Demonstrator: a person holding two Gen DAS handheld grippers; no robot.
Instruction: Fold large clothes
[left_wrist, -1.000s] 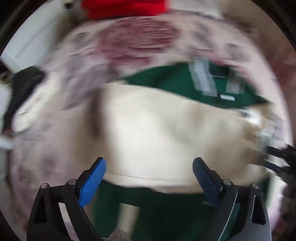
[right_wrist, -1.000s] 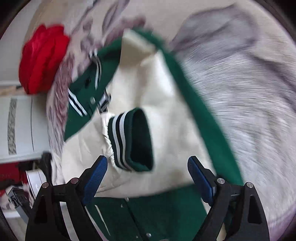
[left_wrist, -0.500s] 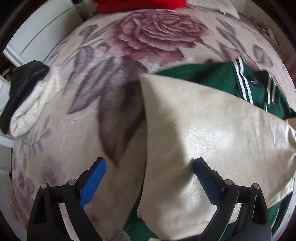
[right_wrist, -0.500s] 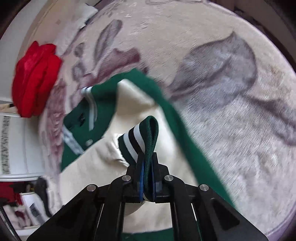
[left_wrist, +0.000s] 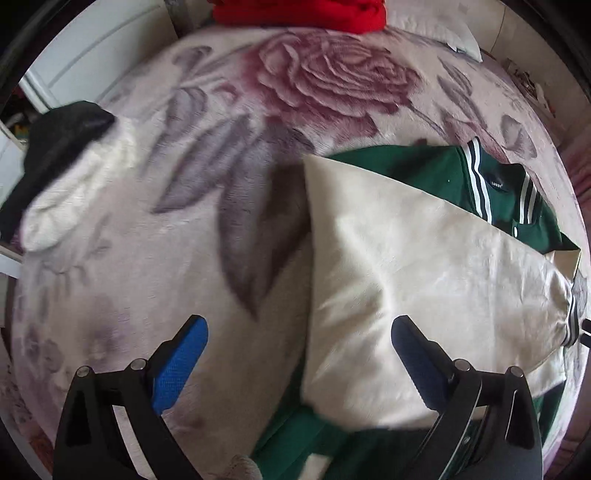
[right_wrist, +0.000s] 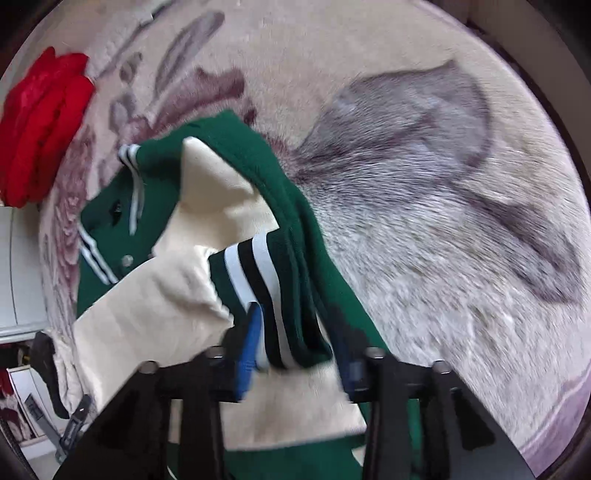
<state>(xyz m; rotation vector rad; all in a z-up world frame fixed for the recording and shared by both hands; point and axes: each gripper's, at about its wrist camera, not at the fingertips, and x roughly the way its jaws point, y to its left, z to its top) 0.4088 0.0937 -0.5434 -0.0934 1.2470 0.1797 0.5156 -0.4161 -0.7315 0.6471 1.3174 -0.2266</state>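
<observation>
A green varsity jacket with cream sleeves lies on a floral blanket. One cream sleeve is folded across its body. My left gripper hovers over that sleeve's left edge, its jaws wide and still opening, with nothing gripped. In the right wrist view the sleeve's striped green cuff stands up between the blue pads of my right gripper. Those jaws are opening and a gap shows beside the cuff. The jacket's lower part is hidden behind both grippers.
A folded red garment sits at the blanket's far edge, also in the right wrist view. A black and white garment lies at the left edge near a white cabinet. A pillow corner shows at the top right.
The right gripper shut on the striped cuff and lifted it; its jaws have now parted around it. The left gripper moved to the cream sleeve's left edge, still open.
</observation>
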